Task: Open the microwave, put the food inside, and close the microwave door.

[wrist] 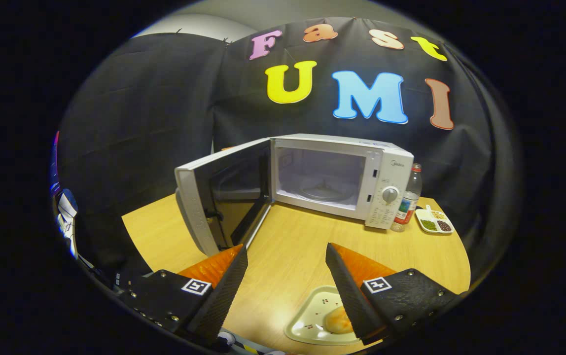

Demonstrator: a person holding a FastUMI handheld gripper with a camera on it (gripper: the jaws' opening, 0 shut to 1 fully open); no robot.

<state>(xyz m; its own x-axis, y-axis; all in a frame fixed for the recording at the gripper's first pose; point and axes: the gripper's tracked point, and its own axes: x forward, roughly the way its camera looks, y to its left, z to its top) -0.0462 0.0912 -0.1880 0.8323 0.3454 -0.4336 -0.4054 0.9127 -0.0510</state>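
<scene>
A white microwave (342,177) stands at the back of the wooden table (288,251). Its door (214,197) is swung wide open to the left, and the cavity with its glass turntable (325,190) shows. My gripper (287,252) is open, fingers spread wide with bare table between them, well short of the microwave. A pale tray (312,320) holding a golden bun (337,320) lies on the table close in, partly hidden under the right finger (349,291).
A clear bottle with a red label (407,199) stands right of the microwave. Beside it lies a small divided dish of grains (434,222). The open door juts over the table's left half. Black cloth walls surround the booth.
</scene>
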